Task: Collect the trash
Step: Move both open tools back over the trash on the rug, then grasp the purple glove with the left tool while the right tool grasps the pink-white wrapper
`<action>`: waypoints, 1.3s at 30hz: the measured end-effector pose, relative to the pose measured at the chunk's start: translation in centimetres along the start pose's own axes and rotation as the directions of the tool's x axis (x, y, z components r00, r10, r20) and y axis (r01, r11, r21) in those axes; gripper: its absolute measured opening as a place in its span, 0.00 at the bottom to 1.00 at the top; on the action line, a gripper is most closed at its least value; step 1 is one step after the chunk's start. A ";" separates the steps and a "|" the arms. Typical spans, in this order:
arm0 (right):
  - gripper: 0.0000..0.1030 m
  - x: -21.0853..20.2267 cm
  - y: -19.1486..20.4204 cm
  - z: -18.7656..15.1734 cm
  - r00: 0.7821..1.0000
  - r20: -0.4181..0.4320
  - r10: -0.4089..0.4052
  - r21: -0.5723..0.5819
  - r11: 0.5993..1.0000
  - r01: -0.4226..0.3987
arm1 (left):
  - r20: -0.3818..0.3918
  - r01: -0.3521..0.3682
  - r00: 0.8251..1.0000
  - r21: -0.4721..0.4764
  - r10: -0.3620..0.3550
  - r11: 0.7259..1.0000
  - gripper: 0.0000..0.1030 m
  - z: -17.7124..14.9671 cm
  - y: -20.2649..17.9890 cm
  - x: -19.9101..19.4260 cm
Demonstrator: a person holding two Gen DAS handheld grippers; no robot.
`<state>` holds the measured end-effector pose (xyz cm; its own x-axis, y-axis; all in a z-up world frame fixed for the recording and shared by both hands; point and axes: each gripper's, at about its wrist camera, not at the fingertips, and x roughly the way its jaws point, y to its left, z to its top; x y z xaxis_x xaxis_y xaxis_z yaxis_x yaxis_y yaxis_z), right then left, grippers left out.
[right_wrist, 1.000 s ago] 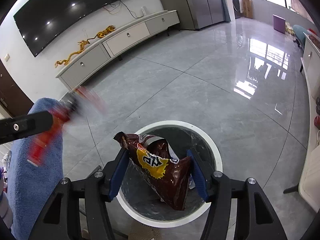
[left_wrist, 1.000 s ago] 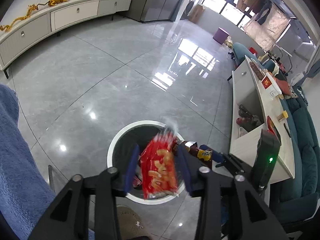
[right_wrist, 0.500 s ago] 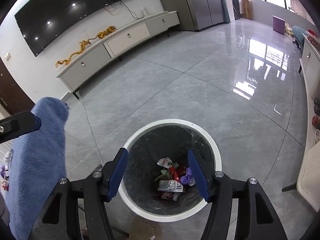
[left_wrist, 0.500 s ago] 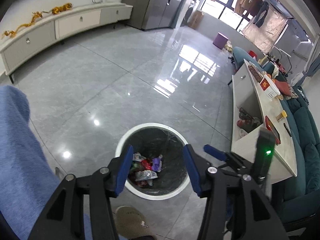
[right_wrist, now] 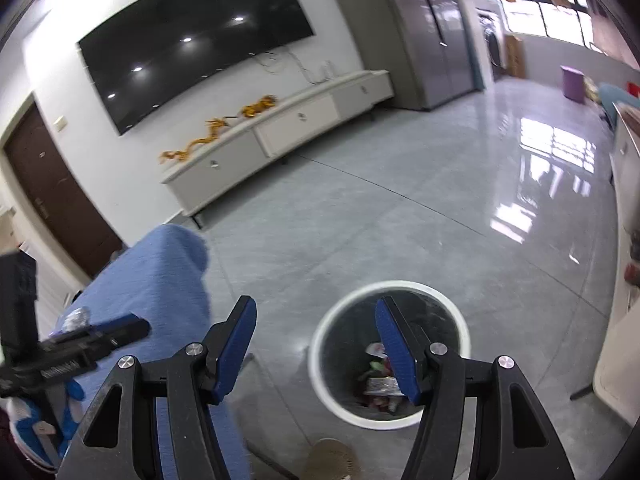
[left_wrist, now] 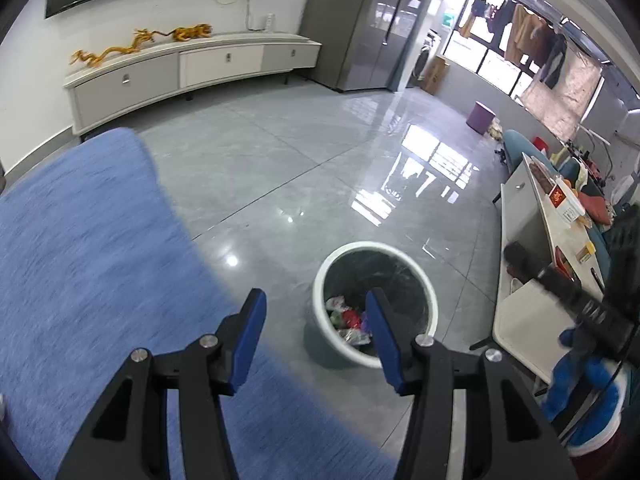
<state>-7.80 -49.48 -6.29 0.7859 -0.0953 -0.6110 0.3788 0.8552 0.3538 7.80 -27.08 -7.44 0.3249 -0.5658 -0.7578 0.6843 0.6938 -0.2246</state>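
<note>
A white-rimmed round trash bin [left_wrist: 320, 312] stands on the grey tile floor, with several crumpled wrappers [left_wrist: 348, 322] lying at its bottom. It also shows in the right wrist view [right_wrist: 320, 344] with wrappers [right_wrist: 378, 380] inside. My left gripper [left_wrist: 316, 336] is open and empty, raised above and to the left of the bin. My right gripper [right_wrist: 316, 348] is open and empty, above the bin's left rim. Each gripper shows in the other's view: the right one [left_wrist: 560, 292] and the left one [right_wrist: 76, 344].
A blue-covered surface [left_wrist: 88, 264] fills the left, also in the right wrist view [right_wrist: 160, 280]. A white table [left_wrist: 532, 320] stands right of the bin. A long white TV cabinet [left_wrist: 188, 68] and a wall TV [right_wrist: 192, 40] line the far wall. A slipper [right_wrist: 332, 460] lies by the bin.
One second ago each gripper held a snack bag over the bin. Both bags dropped in. Both open grippers have since risen and swung left, away from the bin.
</note>
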 end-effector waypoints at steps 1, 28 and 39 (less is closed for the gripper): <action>0.58 -0.2 0.9 0.1 1.000 0.002 0.014 -0.015 1.000 -0.013 | 0.003 -0.007 1.000 -0.004 0.007 1.000 0.49 -0.6 0.7 -0.7; 0.59 6.3 30.0 -5.7 0.879 -0.354 0.318 -0.422 0.785 -0.454 | 0.075 -0.392 0.888 -0.395 0.454 0.831 0.49 -14.3 29.4 -20.1; 0.68 11.9 39.8 -11.2 0.739 -0.566 0.366 -0.435 0.629 -0.644 | 0.101 -0.448 0.850 -0.380 0.517 0.809 0.63 -11.0 37.7 -21.3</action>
<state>11.10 -10.90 -7.40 0.4431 0.5305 -0.7226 -0.4807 0.8210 0.3080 19.46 16.05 -6.52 0.6960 -0.1669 -0.6984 0.1602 0.9842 -0.0756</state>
